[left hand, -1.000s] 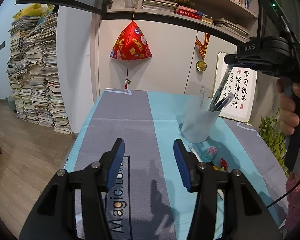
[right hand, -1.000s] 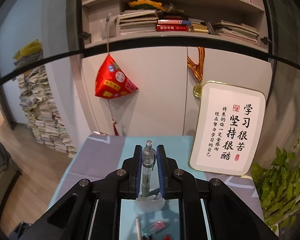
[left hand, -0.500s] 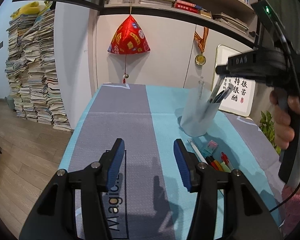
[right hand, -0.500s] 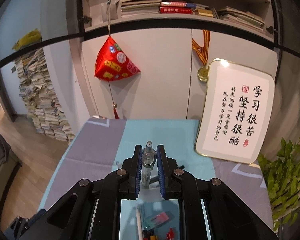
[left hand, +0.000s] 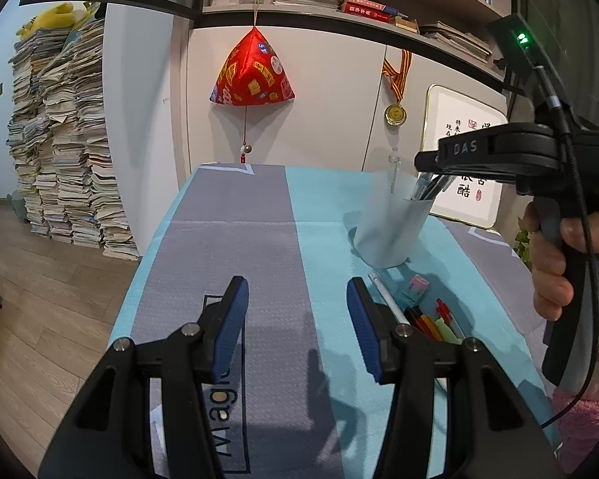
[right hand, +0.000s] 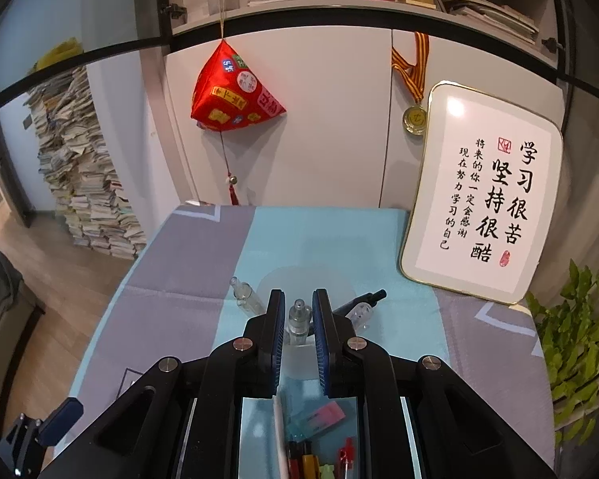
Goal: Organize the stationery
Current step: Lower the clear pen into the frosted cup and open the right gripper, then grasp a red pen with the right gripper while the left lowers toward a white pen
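Note:
My right gripper (right hand: pixel 298 299) is shut on a clear pen (right hand: pixel 298 317) held upright, its lower end down inside a translucent cup (right hand: pixel 271 279) that stands on the blue and grey tablecloth. Two other pens (right hand: pixel 363 299) lean in the cup. In the left wrist view the right gripper (left hand: pixel 421 159) hovers over the cup (left hand: pixel 387 231), with a hand on its handle. My left gripper (left hand: pixel 297 299) stands open over the cloth with nothing between its fingers. Beside the cup lie a white pen (left hand: pixel 385 293), a pink eraser (left hand: pixel 417 283) and several coloured pens (left hand: pixel 431 323).
A framed calligraphy board (right hand: pixel 483 207) leans against the cabinet at the table's back right. A green plant (right hand: pixel 579 327) stands to the right. Tall stacks of books (left hand: pixel 60 139) rise from the floor on the left. A red ornament (left hand: pixel 251 76) hangs on the cabinet.
My right gripper has come down with the clear pen, whose lower end now sits in the cup. The left gripper has stayed where it was.

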Motion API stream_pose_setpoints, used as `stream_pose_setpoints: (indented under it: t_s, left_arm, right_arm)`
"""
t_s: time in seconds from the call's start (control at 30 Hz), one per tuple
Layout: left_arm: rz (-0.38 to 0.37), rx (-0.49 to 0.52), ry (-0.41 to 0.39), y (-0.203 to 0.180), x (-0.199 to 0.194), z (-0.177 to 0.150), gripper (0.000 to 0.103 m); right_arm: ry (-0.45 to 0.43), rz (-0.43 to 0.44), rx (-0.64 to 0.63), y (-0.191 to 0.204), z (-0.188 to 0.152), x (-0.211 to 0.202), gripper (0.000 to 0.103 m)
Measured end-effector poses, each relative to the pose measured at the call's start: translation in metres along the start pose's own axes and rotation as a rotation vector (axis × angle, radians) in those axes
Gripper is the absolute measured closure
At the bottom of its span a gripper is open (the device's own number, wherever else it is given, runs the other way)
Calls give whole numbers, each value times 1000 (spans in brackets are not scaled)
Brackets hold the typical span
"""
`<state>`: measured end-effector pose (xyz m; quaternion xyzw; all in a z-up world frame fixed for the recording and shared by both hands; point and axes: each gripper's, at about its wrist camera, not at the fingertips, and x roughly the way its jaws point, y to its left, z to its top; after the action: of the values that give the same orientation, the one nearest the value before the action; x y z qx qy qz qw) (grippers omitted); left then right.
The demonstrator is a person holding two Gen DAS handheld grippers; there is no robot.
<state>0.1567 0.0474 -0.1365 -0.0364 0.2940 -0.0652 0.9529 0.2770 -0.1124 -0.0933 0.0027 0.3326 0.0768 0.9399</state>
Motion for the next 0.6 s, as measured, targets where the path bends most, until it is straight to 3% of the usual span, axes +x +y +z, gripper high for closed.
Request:
stream_pose_setpoints:
  t_s: [0.4, 0.6]
  left_arm:
    - [-16, 9, 37, -12, 6, -2, 52]
    - [-33, 6, 78, -24, 13, -5, 51]
  right_arm:
    - [-45, 39, -29, -10, -19, -46, 88]
    - [24, 36, -48, -29, -48, -50, 88]
